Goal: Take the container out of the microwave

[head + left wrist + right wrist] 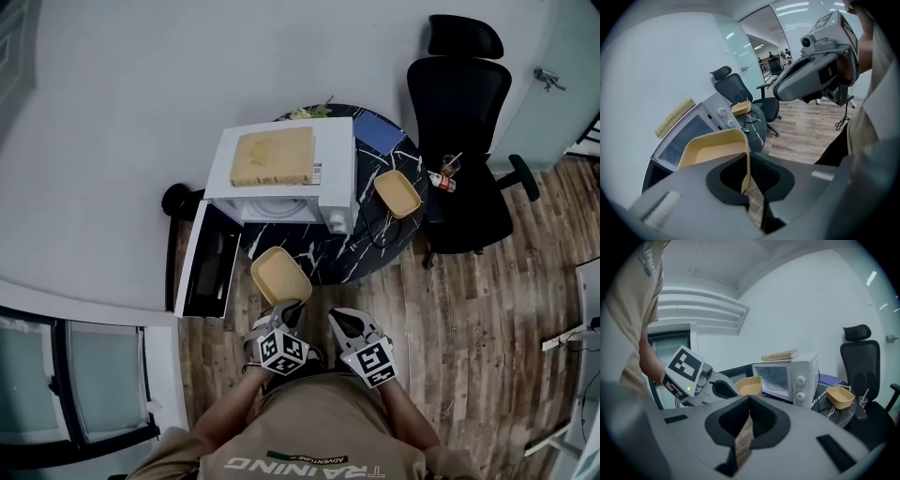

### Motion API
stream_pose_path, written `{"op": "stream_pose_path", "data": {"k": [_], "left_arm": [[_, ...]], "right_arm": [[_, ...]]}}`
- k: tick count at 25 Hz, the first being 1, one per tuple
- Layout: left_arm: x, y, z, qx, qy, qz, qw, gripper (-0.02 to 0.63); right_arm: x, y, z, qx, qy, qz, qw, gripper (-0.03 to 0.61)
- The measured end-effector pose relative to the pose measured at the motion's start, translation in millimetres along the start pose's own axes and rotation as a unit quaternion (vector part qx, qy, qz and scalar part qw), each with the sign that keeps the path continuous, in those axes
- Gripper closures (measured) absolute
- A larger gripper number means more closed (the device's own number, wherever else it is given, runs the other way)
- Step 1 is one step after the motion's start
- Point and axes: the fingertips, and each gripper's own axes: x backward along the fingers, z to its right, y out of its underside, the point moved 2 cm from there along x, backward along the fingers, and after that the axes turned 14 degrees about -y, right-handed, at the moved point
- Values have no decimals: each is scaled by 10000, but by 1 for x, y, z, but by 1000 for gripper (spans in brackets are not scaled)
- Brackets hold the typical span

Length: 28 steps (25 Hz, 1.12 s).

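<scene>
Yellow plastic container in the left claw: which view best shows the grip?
Left gripper view: the left claw pinches the wall of the yellow plastic container. Head view shows it from above; right gripper view, side-on.

Even indoor light, soft shadows; fisheye bending, dark vignette corners, near claw parts blurred

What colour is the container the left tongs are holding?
Pale yellow; the container shows best in the head view.
</scene>
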Motion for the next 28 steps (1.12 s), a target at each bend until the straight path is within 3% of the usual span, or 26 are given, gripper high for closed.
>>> {"op": "stream_pose_path", "data": {"k": [9,19,24,28], "left_arm": [[29,18,-11,135,96,408,9990,588],[56,50,5,-102,475,931,9945,588],[59,53,7,-450,476,1242,9901,588],[70,49,4,-458,491,1353,9885,588]], "right_arm": [[-27,-10,-39,232,-18,-298,9993,571],[-30,-8,-76,-50,548,-374,9978,571],[-26,-8,-86,-140,1151,-152,9931,571],[-24,-12,-95,-46,1146,-65,9934,571]]}}
